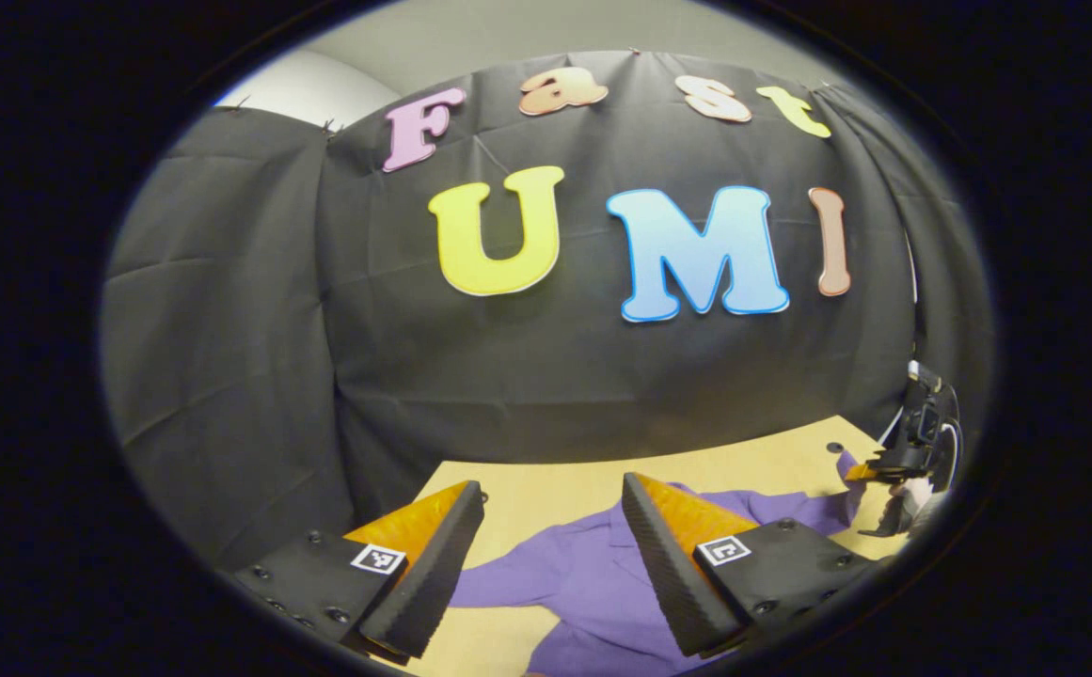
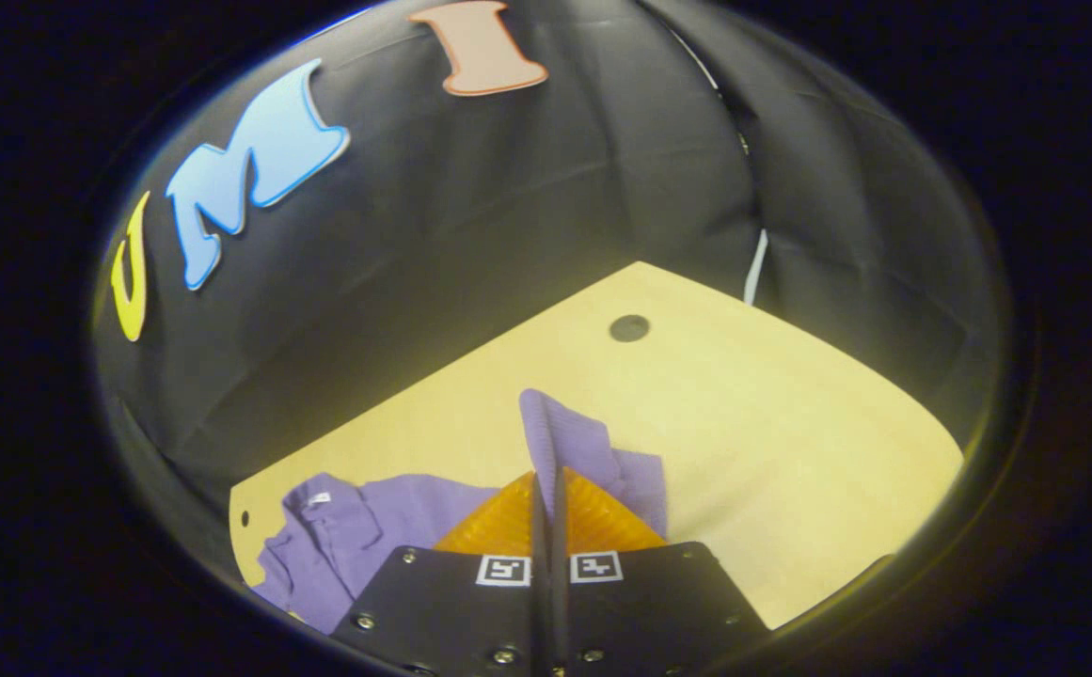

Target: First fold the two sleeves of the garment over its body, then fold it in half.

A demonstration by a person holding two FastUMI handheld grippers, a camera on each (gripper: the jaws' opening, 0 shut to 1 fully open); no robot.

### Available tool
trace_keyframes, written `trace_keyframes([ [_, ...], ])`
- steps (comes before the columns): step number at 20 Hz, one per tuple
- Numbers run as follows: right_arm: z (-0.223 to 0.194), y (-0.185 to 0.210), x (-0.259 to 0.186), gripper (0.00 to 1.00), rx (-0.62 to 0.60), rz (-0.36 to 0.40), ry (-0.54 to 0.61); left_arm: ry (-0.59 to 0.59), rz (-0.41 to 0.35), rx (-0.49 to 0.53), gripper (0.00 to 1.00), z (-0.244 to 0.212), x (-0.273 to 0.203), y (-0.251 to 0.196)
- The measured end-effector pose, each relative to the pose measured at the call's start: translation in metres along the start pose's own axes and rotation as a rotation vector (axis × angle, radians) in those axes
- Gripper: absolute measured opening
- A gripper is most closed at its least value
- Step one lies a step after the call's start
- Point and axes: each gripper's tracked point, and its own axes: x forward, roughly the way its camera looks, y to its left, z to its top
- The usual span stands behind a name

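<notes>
Garment (image 2: 339, 536), purple, lies spread on the table (image 2: 790, 442). Right gripper (image 2: 548, 489) is clamped on a sleeve (image 2: 569, 437), lifted outboard of the body; left gripper (image 1: 555, 536) hangs agape above it. Sleeve-folding seems underway: carry the sleeve across the body.

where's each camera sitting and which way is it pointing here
Left gripper view: rides the left gripper, fingers apart, facing the booth wall over the purple garment on the table; the right gripper shows far right.
Right gripper view: rides the right gripper, looking down over the table, fingers closed on a sleeve.
Shared: garment, table, wall.
</notes>
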Motion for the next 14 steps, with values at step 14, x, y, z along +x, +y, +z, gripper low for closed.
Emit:
trace_keyframes([
  [14, -0.099, 0.253, -0.013, 0.01, -0.148, 0.280, 0.092, 0.022, 0.121, -0.028, 1.00, -0.030, -0.003, 0.144],
])
